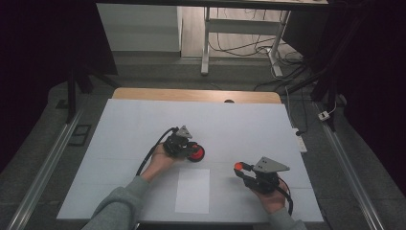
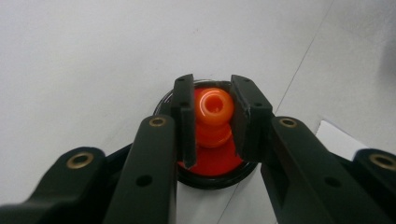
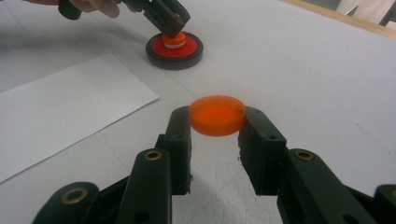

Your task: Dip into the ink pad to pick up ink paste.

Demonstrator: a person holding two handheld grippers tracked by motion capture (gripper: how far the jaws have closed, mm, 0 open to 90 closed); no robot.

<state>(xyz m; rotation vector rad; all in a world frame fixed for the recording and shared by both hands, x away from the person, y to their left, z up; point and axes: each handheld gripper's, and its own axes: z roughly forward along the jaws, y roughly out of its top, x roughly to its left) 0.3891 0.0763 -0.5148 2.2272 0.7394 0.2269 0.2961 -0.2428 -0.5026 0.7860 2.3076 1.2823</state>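
A round black-rimmed base with a red inside (image 1: 197,154) (image 2: 215,169) (image 3: 175,50) lies near the middle of the white table. An orange knob (image 2: 213,105) stands upright on it. My left gripper (image 1: 188,150) (image 2: 212,114) comes down over the base and is shut on that knob, one pad on each side. To the right and nearer the front, my right gripper (image 1: 239,168) (image 3: 217,127) is shut on a small orange cap (image 1: 237,166) (image 3: 217,115), held flat just above the table. In the right gripper view the left gripper (image 3: 171,24) sits on the base at the far left.
A white sheet of paper (image 1: 192,190) (image 3: 60,105) lies flat between the two hands near the front edge. The white table cover (image 1: 230,122) ends at a wooden strip (image 1: 196,94) at the back. Dark floor, rails and cables surround the table.
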